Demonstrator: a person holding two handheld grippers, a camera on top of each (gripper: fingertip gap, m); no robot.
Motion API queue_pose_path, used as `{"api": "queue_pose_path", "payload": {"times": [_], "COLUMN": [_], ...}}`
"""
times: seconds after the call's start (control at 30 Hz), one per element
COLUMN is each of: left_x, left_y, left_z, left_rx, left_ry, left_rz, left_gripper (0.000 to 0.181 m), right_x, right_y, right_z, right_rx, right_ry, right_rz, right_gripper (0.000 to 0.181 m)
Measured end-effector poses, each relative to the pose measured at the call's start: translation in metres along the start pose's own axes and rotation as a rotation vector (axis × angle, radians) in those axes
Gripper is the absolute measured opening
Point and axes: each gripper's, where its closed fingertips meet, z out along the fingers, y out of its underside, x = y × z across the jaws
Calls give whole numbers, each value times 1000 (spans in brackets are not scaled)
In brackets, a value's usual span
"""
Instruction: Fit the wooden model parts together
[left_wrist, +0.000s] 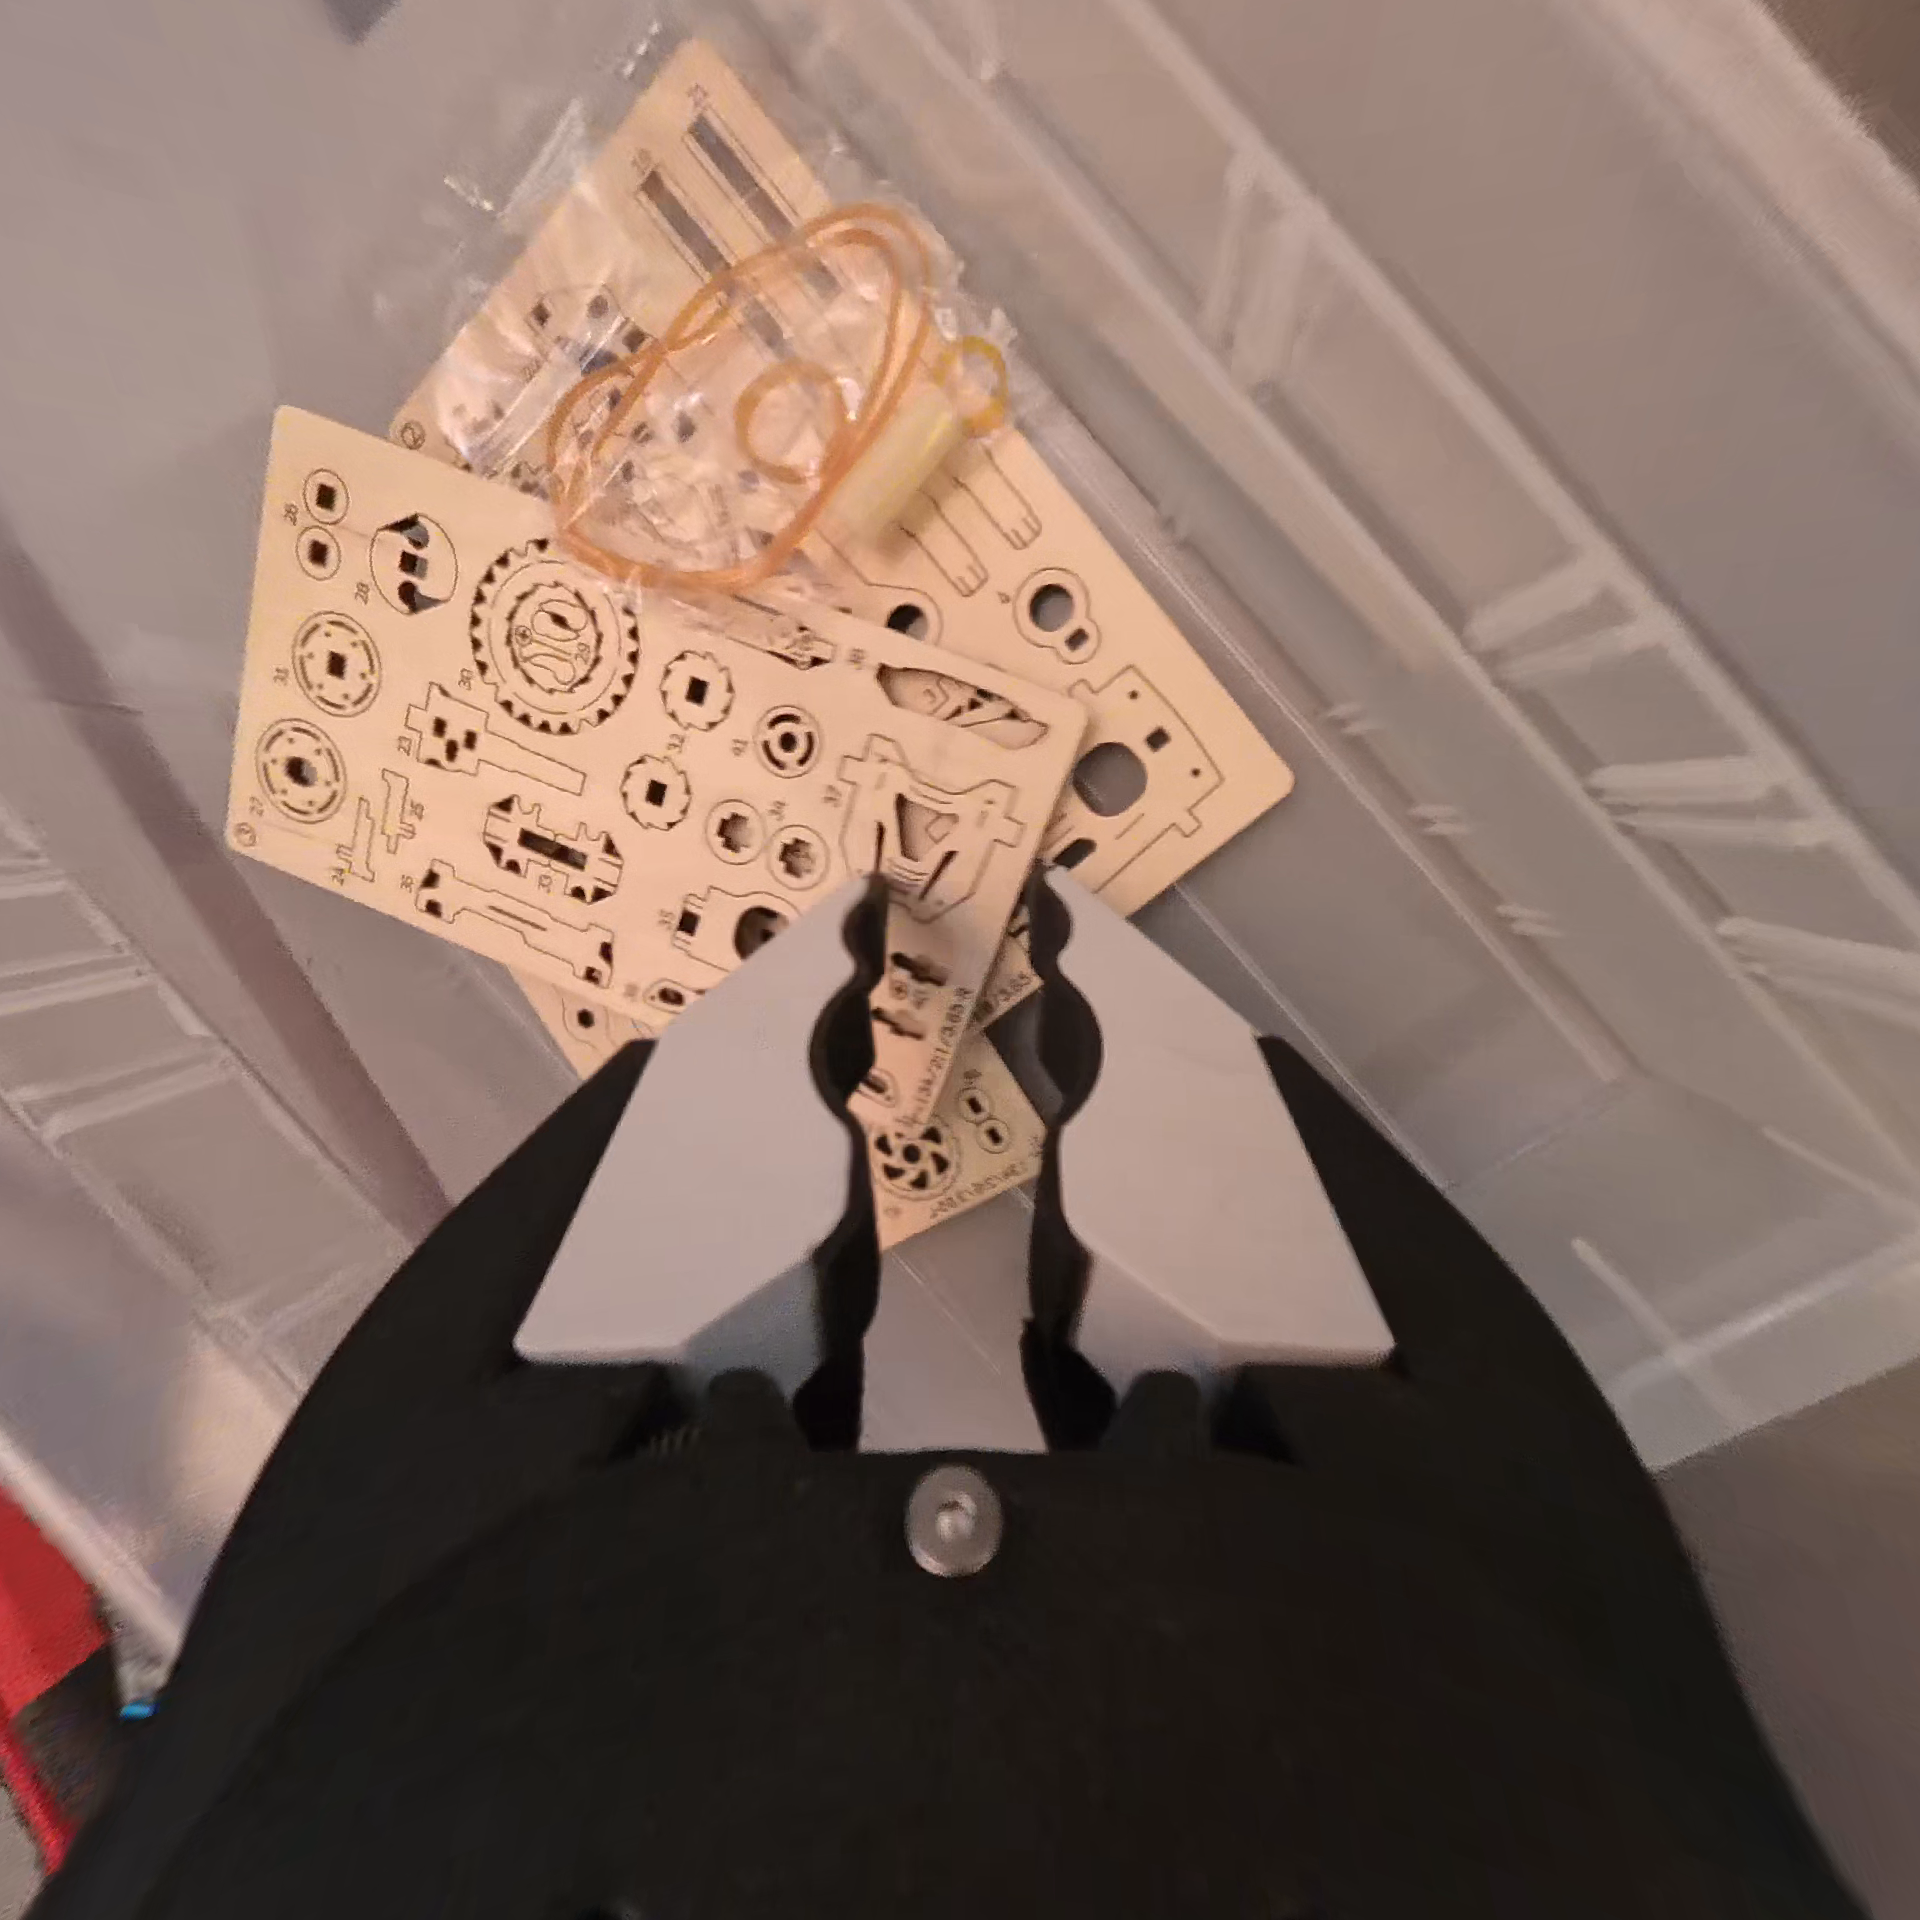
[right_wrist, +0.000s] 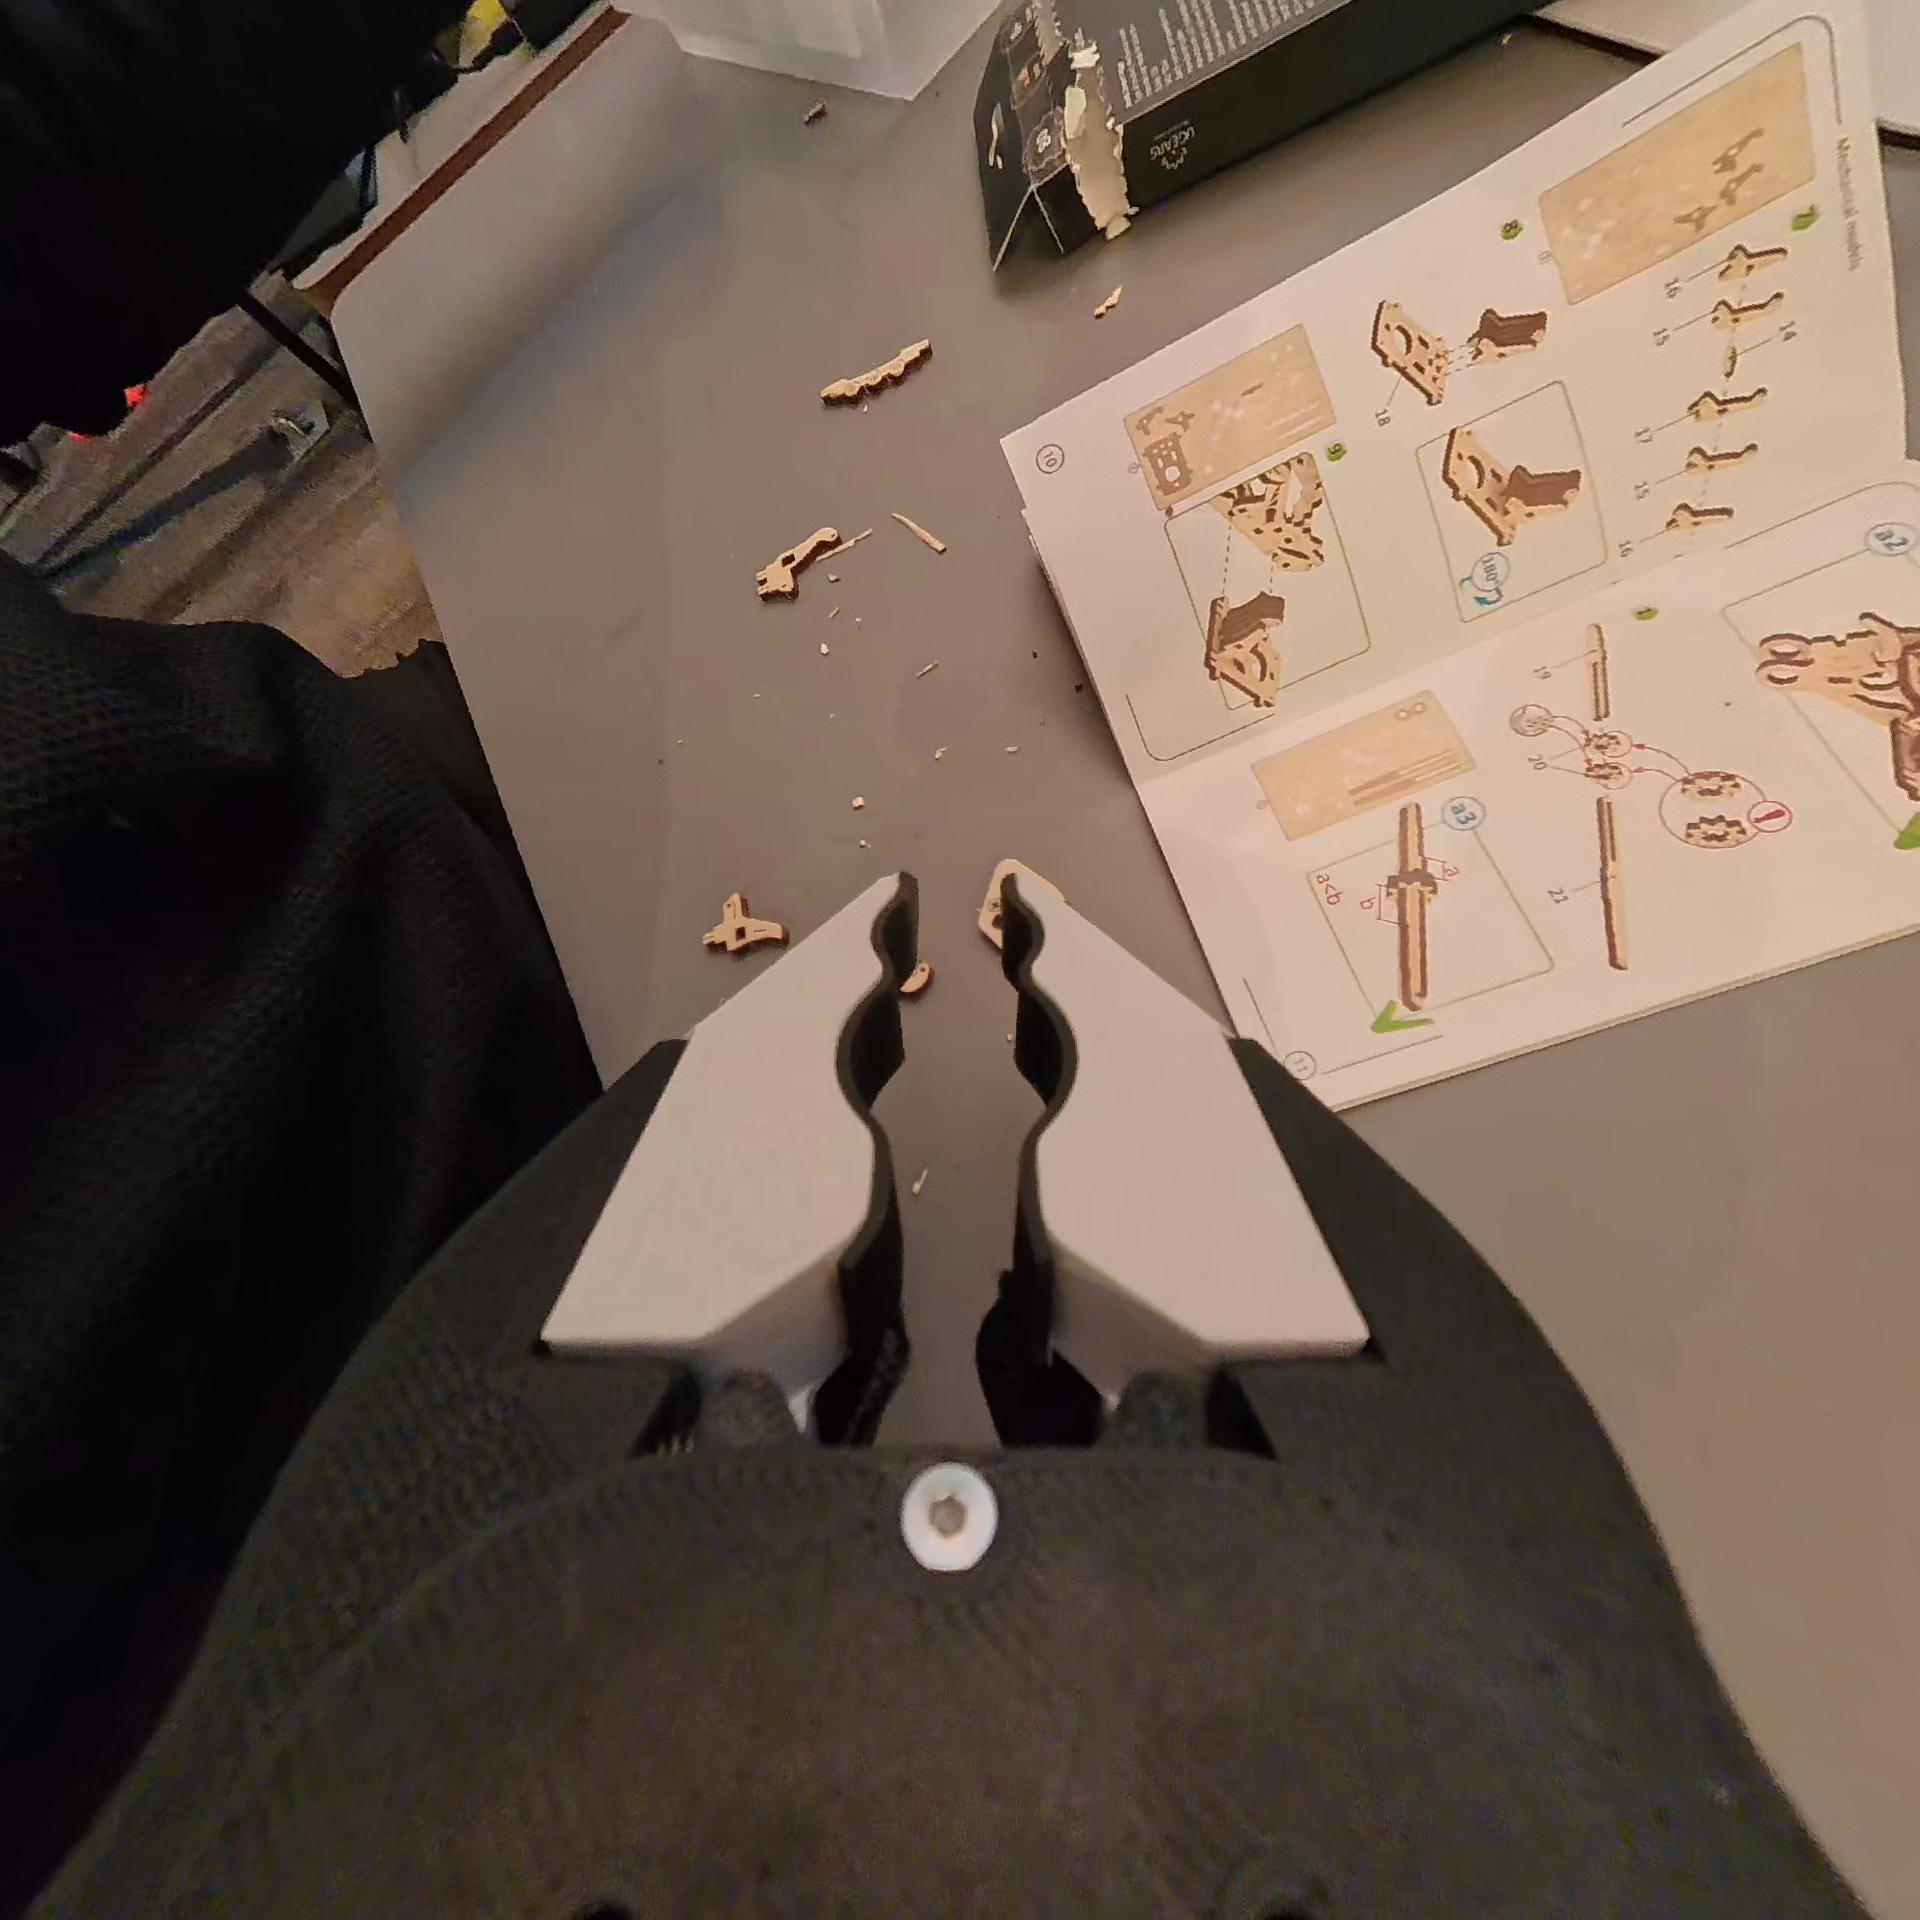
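Note:
In the left wrist view, my left gripper (left_wrist: 961, 883) is open just above the near right corner of a laser-cut wooden sheet (left_wrist: 623, 748). That sheet lies on top of two other sheets, one behind (left_wrist: 1153, 717) and one below (left_wrist: 935, 1143), inside a clear plastic bin (left_wrist: 1507, 582). A clear bag of rubber bands (left_wrist: 727, 436) rests on the sheets. In the right wrist view, my right gripper (right_wrist: 956, 883) is open and empty, low over a grey table (right_wrist: 727, 312). A small wooden part (right_wrist: 992, 904) pokes out by its right fingertip. A tiny piece (right_wrist: 916, 979) lies between the fingers.
Loose wooden parts lie on the table: one left of the gripper (right_wrist: 743, 927), one farther ahead (right_wrist: 800, 566) and a long one (right_wrist: 878, 374). An open instruction booklet (right_wrist: 1455, 623) lies right. A torn black box (right_wrist: 1195, 104) stands at the back. Dark cloth (right_wrist: 208, 987) covers the left.

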Motion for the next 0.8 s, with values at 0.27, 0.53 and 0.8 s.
{"api": "queue_pose_path", "payload": {"times": [0.27, 0.53, 0.8], "left_x": [-34, -68, -86], "left_y": [-4, 0, 13], "left_z": [-15, -24, -24], "left_rx": [116, 182, 292], "left_ry": [-244, -379, -317], "left_rz": [18, -81, -267], "left_gripper": [10, 25, 17], "right_x": [7, 1, -56], "right_y": [5, -17, -110], "right_z": [1, 2, 77], "right_rx": [-9, -24, -76], "right_ry": [14, 77, -42], "right_rz": [13, -109, -397], "right_gripper": [12, 11, 13]}}
